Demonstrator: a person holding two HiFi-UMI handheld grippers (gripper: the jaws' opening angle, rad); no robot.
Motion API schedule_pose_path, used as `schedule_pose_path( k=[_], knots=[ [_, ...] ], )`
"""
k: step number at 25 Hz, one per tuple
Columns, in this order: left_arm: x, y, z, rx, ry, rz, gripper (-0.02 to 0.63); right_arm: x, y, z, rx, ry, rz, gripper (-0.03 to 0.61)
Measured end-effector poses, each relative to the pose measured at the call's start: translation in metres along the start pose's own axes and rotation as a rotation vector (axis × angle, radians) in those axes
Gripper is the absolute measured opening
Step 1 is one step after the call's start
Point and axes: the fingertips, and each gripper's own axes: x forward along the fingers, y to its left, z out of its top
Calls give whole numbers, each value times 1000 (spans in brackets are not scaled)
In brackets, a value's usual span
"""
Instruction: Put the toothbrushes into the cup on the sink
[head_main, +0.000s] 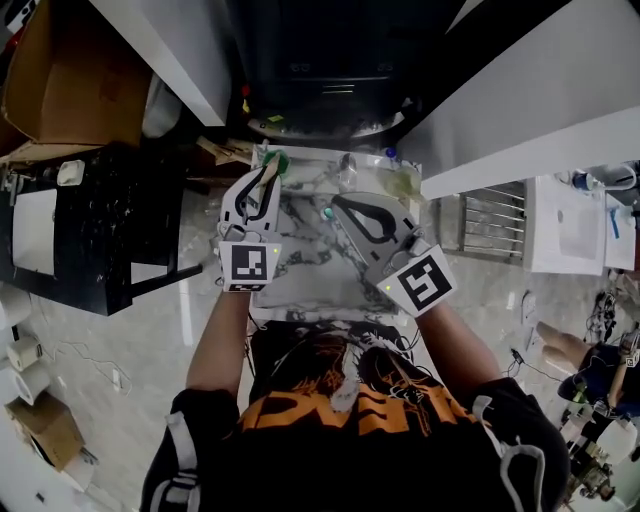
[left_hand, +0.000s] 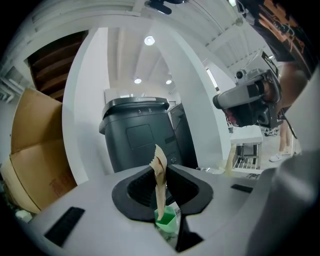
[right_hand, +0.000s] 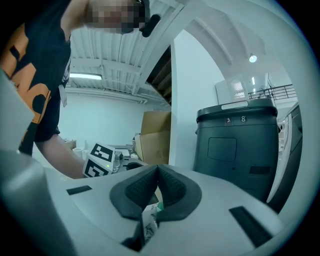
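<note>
Left gripper (left_hand: 161, 167) pinches what may be a wrapped toothbrush (left_hand: 160, 195), mostly hidden.

Right claw (right_hand: 157, 170) closed before dark bin (right_hand: 235, 145)

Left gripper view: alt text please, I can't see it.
The left gripper pinches an upright tan wrapper with a serrated top and a green piece at its base. Behind stand a dark grey bin and a cardboard box.

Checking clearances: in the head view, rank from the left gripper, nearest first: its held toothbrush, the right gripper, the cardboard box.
1. Held toothbrush: in the left gripper.
2. Right gripper: just right, holding a second toothbrush.
3. Cardboard box: far upper left.
</note>
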Motion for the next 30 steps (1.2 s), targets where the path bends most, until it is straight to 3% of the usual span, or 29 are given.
schedule_pose_path(
  k=[7, 14, 22, 30],
  knots=[
    [15, -4, -32, -29, 29, -10, 90, -4, -5, -11, 2, 37, -22, 14],
    [15, -7, -31, -37, 16, -17, 125, -7, -4, -12, 0, 36, -23, 14],
    [0, -12, -8, -21, -16, -31, 137, -15, 4, 0, -12, 9, -28, 14],
    [-33, -29, 53, -8, -124, -91, 126, -30, 18, 14, -25, -34, -38, 14]
  ],
)
